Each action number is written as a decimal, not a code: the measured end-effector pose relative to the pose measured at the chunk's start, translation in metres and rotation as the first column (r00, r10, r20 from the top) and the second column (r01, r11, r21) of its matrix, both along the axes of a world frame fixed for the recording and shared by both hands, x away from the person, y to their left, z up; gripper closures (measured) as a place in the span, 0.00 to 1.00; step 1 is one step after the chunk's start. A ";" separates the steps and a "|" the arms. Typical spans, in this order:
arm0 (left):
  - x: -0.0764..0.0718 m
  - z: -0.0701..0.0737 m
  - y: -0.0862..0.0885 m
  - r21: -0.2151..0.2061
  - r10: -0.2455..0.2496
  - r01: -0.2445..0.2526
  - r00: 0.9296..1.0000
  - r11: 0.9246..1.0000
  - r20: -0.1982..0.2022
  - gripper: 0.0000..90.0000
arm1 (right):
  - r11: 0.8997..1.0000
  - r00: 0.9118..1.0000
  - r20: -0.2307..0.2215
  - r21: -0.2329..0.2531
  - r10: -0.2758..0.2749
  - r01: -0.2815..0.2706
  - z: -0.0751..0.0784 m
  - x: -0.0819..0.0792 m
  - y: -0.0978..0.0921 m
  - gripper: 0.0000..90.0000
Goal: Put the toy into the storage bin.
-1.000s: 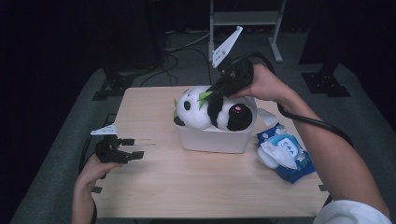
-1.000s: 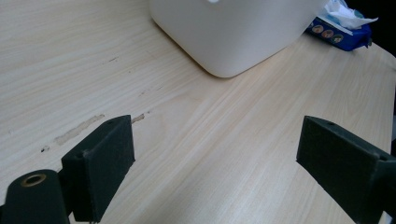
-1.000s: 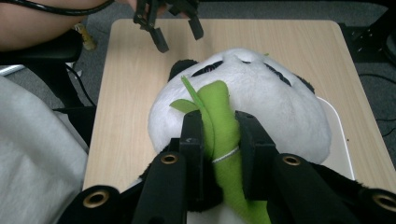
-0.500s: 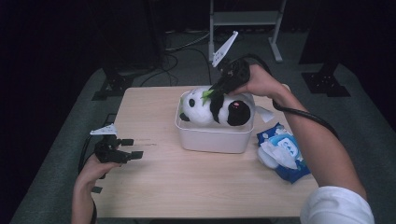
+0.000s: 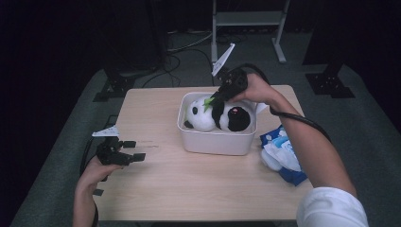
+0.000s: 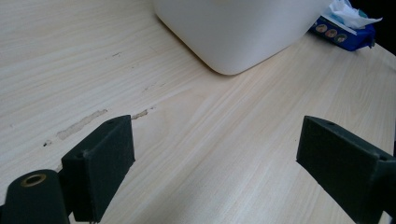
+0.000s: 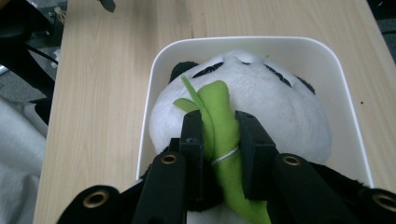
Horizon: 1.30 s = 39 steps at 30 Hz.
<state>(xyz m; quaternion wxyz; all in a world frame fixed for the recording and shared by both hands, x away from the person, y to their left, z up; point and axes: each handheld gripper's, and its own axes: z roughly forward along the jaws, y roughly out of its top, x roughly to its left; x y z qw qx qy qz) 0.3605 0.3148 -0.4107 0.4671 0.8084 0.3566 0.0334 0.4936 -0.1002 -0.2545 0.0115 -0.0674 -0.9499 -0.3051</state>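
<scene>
Now my right gripper has its jaws clamped on the green stalk of the toy panda, and over the last second it has come lower: the panda has sunk from riding above the rim to lying down inside the white tub in the middle of the table. So I judge the drop-in nearly finished (only the release is left). My left gripper sits wide open and empty near the table's left edge, unmoved; a blue packet lies right of the tub
</scene>
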 end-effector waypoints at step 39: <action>-0.001 0.001 0.001 -0.001 -0.002 0.002 1.000 1.000 0.000 0.11 | 0.990 0.988 -0.059 0.020 0.143 -0.142 -0.014 -0.039 0.020 0.81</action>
